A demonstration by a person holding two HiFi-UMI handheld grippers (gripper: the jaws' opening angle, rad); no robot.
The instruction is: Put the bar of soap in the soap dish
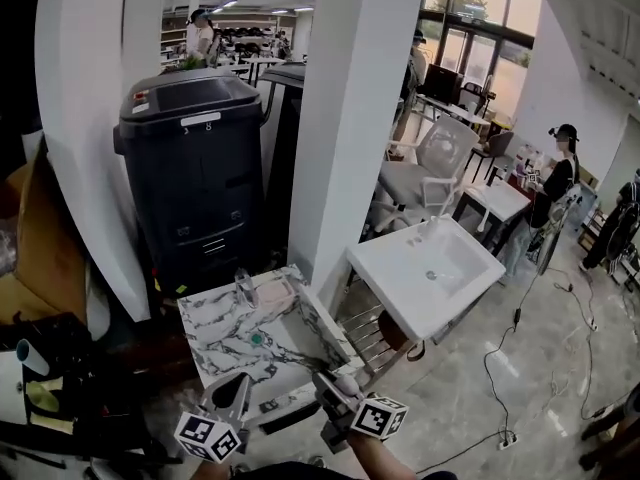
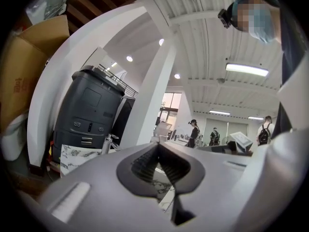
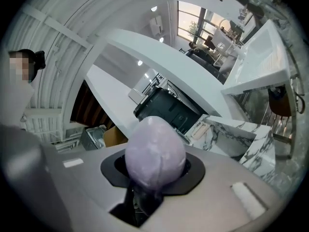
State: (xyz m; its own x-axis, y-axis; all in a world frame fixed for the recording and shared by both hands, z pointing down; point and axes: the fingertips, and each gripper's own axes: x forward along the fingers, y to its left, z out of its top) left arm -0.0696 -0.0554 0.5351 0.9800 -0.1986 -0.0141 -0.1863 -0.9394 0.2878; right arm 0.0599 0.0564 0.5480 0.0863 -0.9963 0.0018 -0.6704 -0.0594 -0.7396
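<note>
Right claw, soap lengthwise outward.

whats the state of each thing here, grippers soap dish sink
left gripper: jaws together, empty
right gripper: shut on the bar of soap
bar of soap: held, not in the dish
soap dish: on the marble counter, looks empty
sink: basin looks empty

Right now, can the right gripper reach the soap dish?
Probably yes: the right gripper, holding the bar of soap, faces the soap dish across mostly bare marble counter.
</note>
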